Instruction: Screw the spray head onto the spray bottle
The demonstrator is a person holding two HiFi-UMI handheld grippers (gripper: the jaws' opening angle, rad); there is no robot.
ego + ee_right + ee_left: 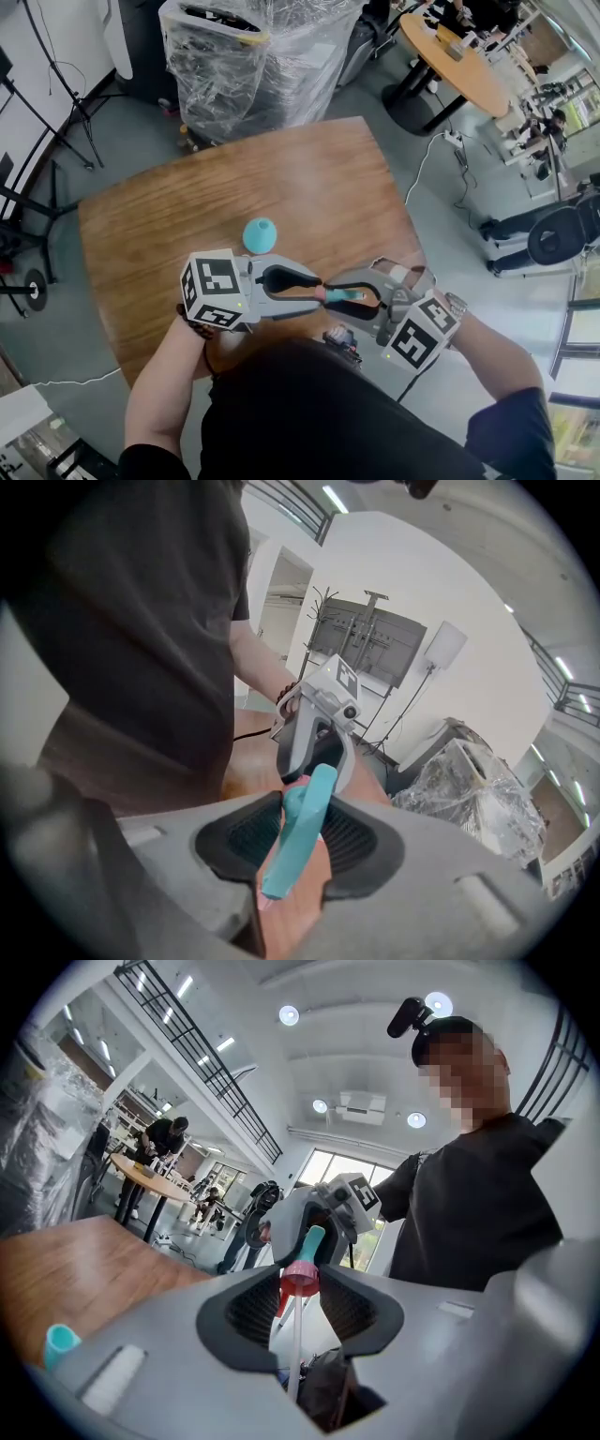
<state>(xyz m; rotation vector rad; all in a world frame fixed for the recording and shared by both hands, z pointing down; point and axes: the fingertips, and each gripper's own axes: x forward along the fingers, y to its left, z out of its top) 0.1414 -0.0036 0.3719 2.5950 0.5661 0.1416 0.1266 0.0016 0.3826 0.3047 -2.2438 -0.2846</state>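
Note:
The spray head (345,296), teal with a pink collar, hangs in the air over the near edge of the wooden table (309,178), between my two grippers, which face each other. My left gripper (314,289) is shut on the pink collar (300,1277), and the thin dip tube runs back from it between the fingers. My right gripper (335,294) is shut on the teal body (302,829), which lies aslant between its pads. The teal spray bottle (260,234) stands alone on the table beyond both grippers, and shows again at the lower left of the left gripper view (61,1342).
A bulky plastic-wrapped object (253,56) stands past the table's far edge. A round table (459,66) and a black chair (553,234) are off to the right, with stand legs (37,122) at the left. People sit at a distant table (164,1138).

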